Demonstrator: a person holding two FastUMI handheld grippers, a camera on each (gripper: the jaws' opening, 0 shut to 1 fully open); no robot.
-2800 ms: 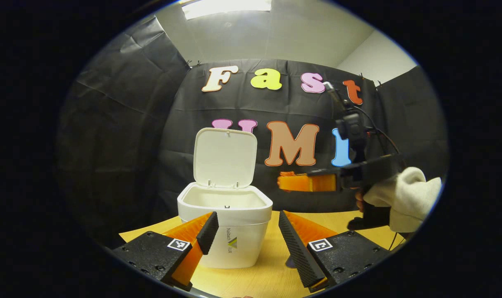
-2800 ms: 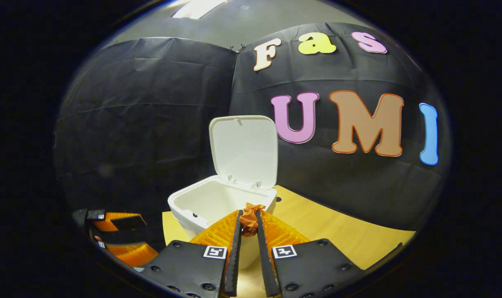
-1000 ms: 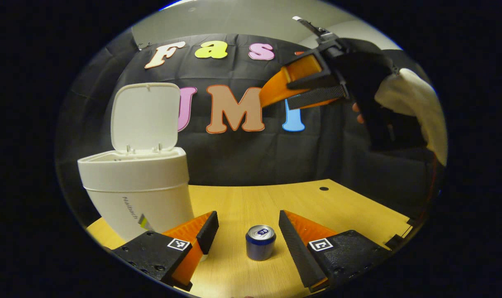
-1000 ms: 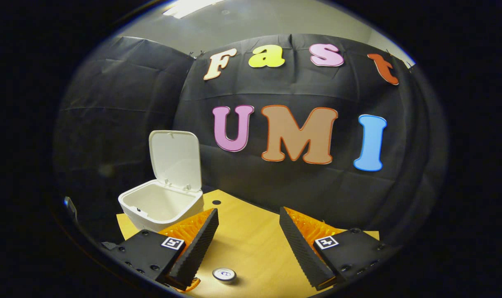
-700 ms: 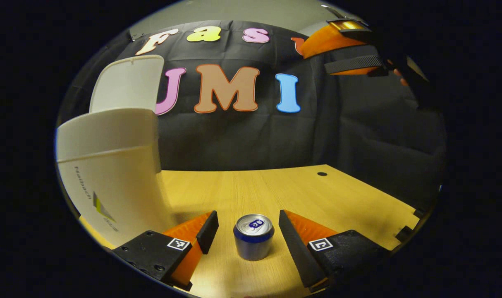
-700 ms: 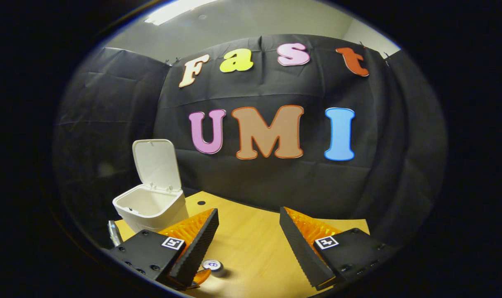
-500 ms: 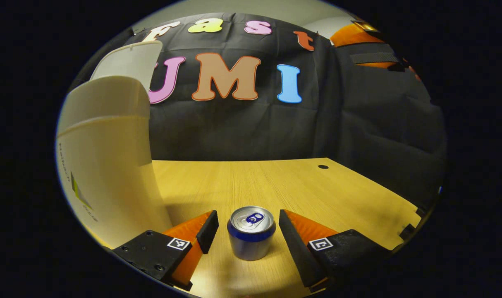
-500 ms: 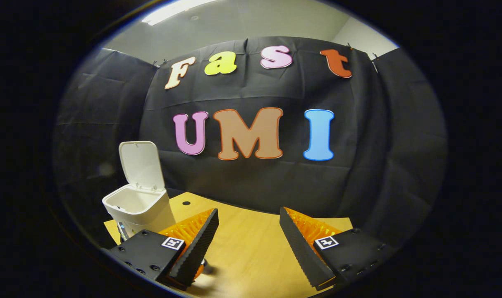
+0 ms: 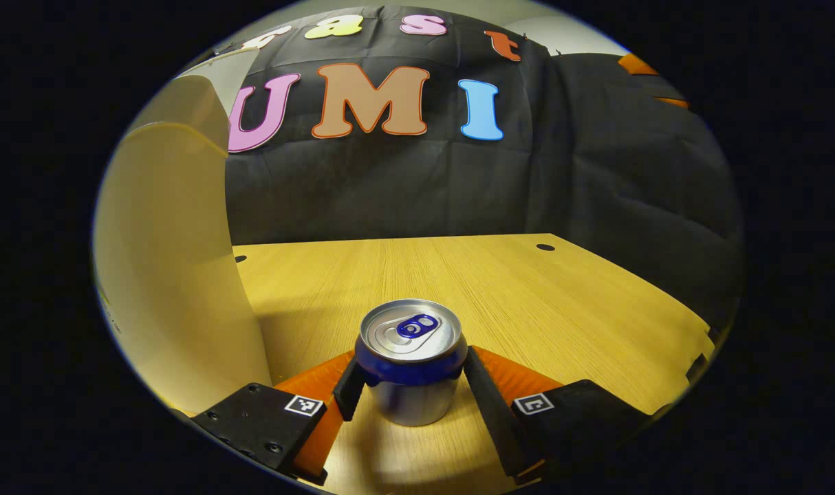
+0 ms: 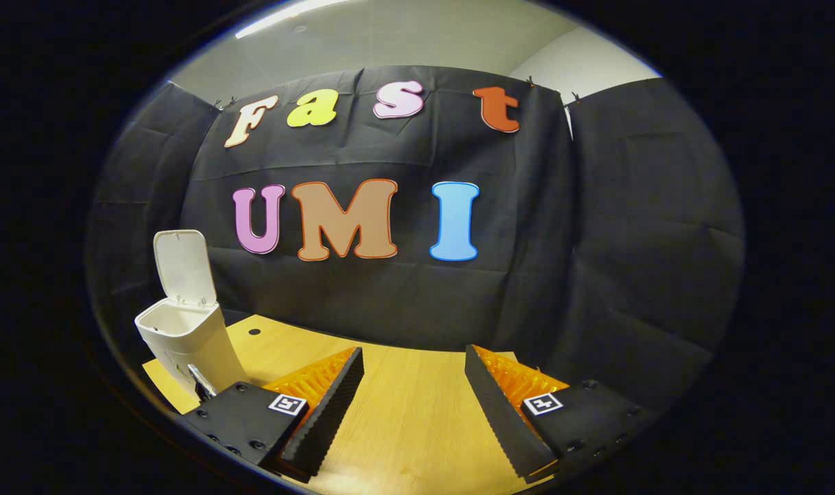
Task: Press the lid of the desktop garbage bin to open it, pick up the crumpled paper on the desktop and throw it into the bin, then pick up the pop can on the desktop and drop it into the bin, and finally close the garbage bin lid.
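Your left tongs [image 9: 409, 381] have closed in to pinch the pop can [image 9: 410, 357]; it was loose between them moments ago. Lift it toward the open bin [image 10: 177, 337]. Your right tongs [image 10: 414, 399] stay spread, empty.

So the left gripper [image 9: 409, 385] has the pop can [image 9: 410, 361] standing upright between its jaws, both sides touching it. The white bin [image 9: 173, 268] looms close at nine o'clock. Wooden surface [image 9: 500, 289] runs back to the black cloth at twelve.
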